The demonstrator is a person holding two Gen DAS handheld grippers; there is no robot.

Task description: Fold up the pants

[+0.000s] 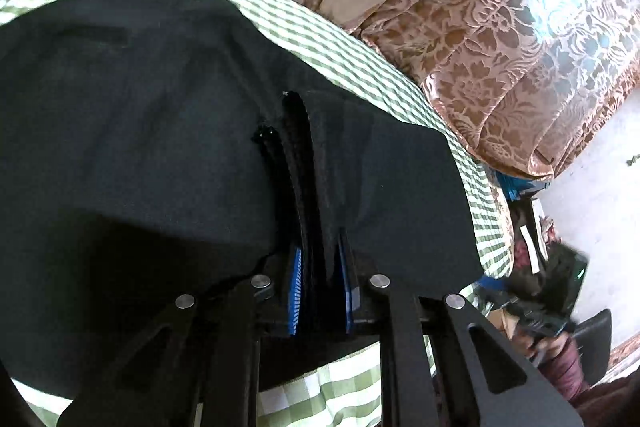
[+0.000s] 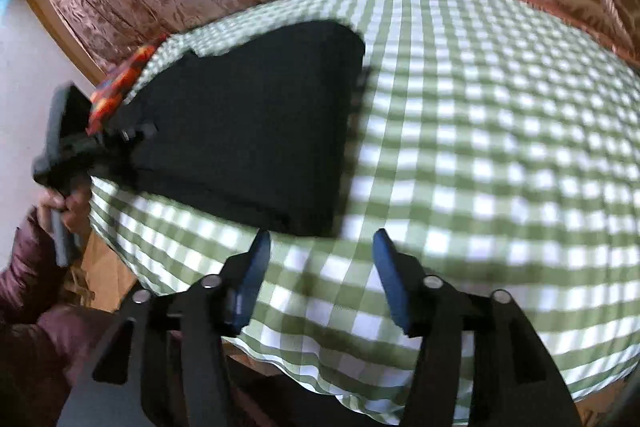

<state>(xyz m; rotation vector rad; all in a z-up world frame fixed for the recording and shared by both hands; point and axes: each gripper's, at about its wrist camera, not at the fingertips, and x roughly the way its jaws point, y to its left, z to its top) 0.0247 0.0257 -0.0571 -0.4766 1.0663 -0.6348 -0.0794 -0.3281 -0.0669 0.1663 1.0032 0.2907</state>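
Note:
Black pants (image 1: 140, 131) lie spread over the green-and-white checked cloth (image 1: 360, 59). My left gripper (image 1: 320, 267) is shut on a thick folded edge of the pants, which runs up between its blue pads (image 1: 295, 291). In the right wrist view the pants (image 2: 248, 131) form a dark folded block at the left of the checked cloth (image 2: 500, 147). My right gripper (image 2: 320, 259) stands open just in front of the pants' near edge, with only cloth between its fingers. The left gripper (image 2: 120, 139) shows at the pants' left edge, held by a hand (image 2: 68, 203).
Brown floral curtains (image 1: 480, 39) hang behind the table. A red-orange patterned item (image 2: 120, 87) lies at the table's far left corner. Clutter and a pale floor (image 1: 592, 195) lie past the table's right edge. A maroon sleeve (image 2: 36, 307) is at the lower left.

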